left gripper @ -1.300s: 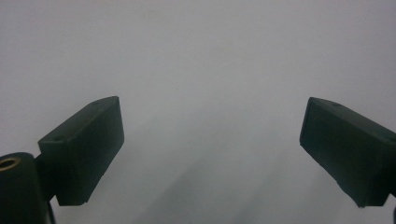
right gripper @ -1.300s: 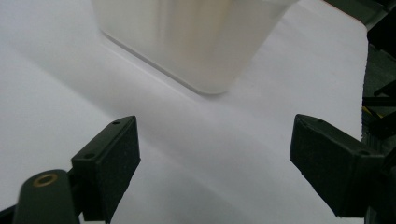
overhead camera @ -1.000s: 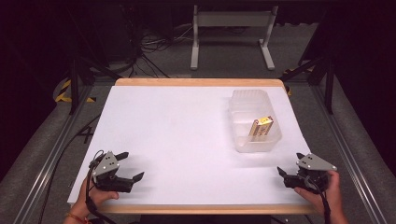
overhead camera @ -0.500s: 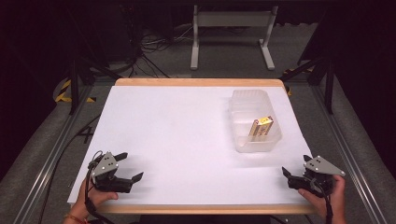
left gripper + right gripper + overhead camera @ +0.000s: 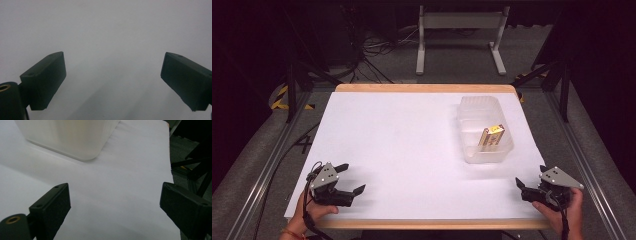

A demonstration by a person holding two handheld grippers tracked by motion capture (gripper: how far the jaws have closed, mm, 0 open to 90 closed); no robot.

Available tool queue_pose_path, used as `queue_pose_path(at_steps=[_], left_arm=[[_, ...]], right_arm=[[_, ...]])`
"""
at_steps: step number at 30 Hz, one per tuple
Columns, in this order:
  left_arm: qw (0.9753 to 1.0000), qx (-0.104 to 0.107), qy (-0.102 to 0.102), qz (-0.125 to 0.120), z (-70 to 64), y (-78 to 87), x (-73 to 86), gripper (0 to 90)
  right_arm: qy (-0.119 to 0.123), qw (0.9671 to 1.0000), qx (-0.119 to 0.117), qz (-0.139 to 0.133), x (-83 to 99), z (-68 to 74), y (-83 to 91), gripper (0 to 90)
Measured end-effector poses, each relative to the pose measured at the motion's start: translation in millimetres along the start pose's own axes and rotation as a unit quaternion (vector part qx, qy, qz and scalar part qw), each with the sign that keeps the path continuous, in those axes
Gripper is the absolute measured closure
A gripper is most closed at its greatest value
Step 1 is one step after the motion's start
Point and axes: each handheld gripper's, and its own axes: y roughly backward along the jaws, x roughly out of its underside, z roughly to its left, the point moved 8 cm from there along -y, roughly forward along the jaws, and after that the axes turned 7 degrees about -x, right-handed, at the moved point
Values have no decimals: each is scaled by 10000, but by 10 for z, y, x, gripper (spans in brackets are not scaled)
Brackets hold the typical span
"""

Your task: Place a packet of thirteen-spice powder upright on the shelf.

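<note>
A clear plastic tub (image 5: 484, 130) stands on the right half of the white table (image 5: 412, 150), and a small yellow-and-brown packet (image 5: 492, 136) leans inside it. My left gripper (image 5: 351, 178) rests near the front left corner, open, with bare white table between its jaws (image 5: 112, 82). My right gripper (image 5: 530, 180) sits at the front right corner, open and holding nothing (image 5: 115, 205). In the right gripper view the tub's near corner (image 5: 75, 140) lies ahead and to the left of the jaws.
The table's wooden front edge (image 5: 422, 223) runs just behind both hands. Its right edge (image 5: 171, 170) drops to dark floor with black frame legs. Beyond the far edge stand a grey metal stand (image 5: 459, 30) and cables on the floor.
My right gripper has drifted to the right and toward the front right corner. The left gripper has barely moved. Tub and packet are unchanged.
</note>
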Motion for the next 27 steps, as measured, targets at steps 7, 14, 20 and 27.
queue_pose_path(at_steps=[7, 14, 20, 27], left_arm=[[10000, -24, -15, -28, 3, 5, -6, 67], [10000, -51, -13, -28, 13, 12, -10, 67], [10000, -70, -26, -29, 15, 12, -14, 67], [10000, -46, -21, -1, -2, -1, -15, 67]], right_arm=[[50, 10000, 29, 13, 2, 2, 0, 105], [90, 10000, 32, 22, -3, 14, -9, 105], [146, 9999, 24, 47, -1, 38, -18, 105], [150, 9999, -4, 60, 6, 40, -31, 105]])
